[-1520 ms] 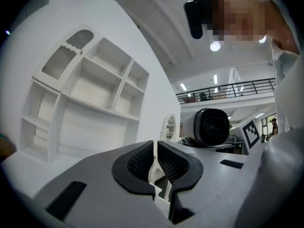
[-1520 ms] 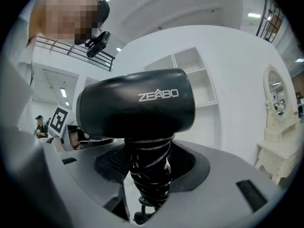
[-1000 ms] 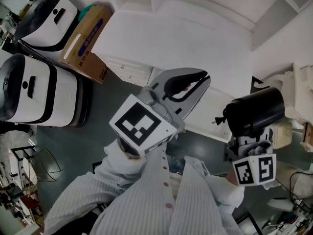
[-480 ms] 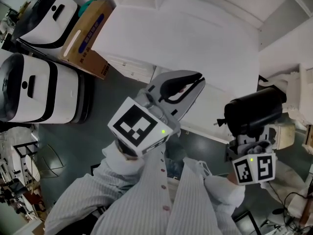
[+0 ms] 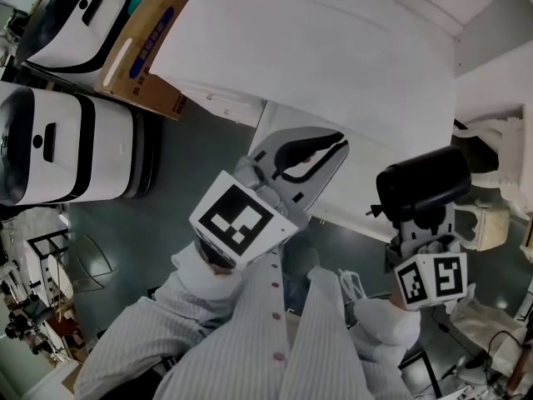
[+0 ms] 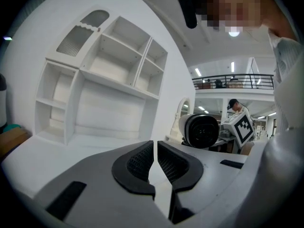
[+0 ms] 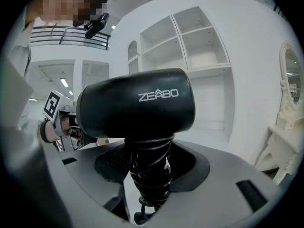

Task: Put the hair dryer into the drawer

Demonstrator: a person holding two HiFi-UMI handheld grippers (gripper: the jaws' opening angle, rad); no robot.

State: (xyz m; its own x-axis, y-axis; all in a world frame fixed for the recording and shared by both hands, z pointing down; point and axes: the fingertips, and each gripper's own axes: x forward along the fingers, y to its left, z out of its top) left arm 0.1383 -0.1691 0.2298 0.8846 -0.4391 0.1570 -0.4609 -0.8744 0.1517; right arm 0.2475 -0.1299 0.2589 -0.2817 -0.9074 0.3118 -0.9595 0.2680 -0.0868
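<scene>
The black hair dryer hangs in the air to the right of the white dresser top, and my right gripper is shut on it. Seen from the right gripper view, the dryer's barrel lies crosswise above the jaws, which clamp its cord-wrapped handle. My left gripper hovers over the dresser's front edge, jaws nearly touching and empty. From the left gripper view the left gripper points at the white top, with the dryer off to its right. No open drawer shows.
Two white-and-black machines stand on the floor at left, beside a cardboard box. A white shelf unit rises behind the dresser top. Ornate white furniture stands at right. The person's striped sleeves fill the bottom of the head view.
The head view has shifted a little. Both grippers keep nearly the same places; the right one still holds the dryer, now slightly lower and further left.
</scene>
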